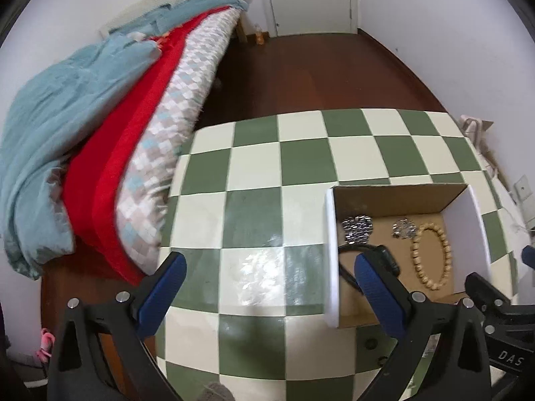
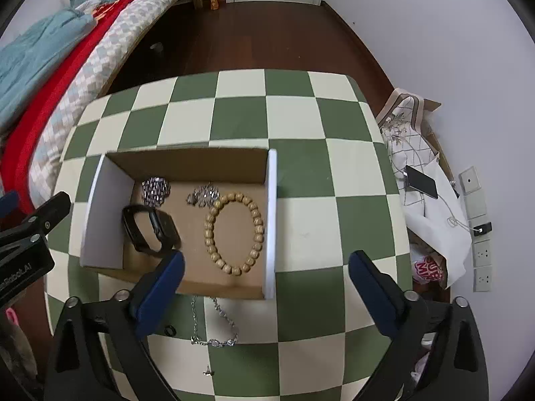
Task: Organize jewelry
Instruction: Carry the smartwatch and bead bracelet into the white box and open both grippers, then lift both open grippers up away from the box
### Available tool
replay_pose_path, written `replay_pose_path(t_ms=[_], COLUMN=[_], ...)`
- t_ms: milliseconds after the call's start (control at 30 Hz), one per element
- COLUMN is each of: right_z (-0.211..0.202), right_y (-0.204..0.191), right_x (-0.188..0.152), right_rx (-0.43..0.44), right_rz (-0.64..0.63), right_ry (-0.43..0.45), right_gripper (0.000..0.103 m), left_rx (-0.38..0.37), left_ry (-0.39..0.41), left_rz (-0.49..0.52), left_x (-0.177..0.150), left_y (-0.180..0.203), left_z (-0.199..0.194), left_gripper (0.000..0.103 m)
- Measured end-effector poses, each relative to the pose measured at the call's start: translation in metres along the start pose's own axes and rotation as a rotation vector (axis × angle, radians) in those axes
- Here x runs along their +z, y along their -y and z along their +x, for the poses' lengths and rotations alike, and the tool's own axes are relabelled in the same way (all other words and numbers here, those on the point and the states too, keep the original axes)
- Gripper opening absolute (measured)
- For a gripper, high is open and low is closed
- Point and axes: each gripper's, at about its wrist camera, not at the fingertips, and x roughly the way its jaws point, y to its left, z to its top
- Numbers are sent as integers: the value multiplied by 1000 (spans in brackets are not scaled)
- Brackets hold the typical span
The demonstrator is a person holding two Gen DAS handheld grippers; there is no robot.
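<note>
Checkered bench is carrying the silver chain, lying just below the nearer, released, empty right hand-held gripper, outside the cardboard box.

Each gripper is matte black plastic. The left gripper and right gripper both carry two wedge-shaped fingers faced with ribbed blue pads. Round silver screws dot the black arms. White lettering, partly readable as "DAS", marks one black body.
</note>
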Motion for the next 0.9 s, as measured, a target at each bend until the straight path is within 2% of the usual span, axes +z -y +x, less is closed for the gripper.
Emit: replay_pose_path(t_ms=[267,433,900], right_z=[-8,-25,-109], right_y=[-6,-4,5], right_x=[-19,-27,-60], right_rx=[-4,8,-19], right_rz=[15,27,49], right_ry=[44,84,284], right_gripper=[103,103,103], left_rx=[-7,-5,-38], left_ry=[26,90,243], left_rz=[-17,-20,-48], left_x=[-16,-27,-46], left_y=[-3,-4,-6], left_z=[-15,-40,-118], left_gripper=[103,103,103])
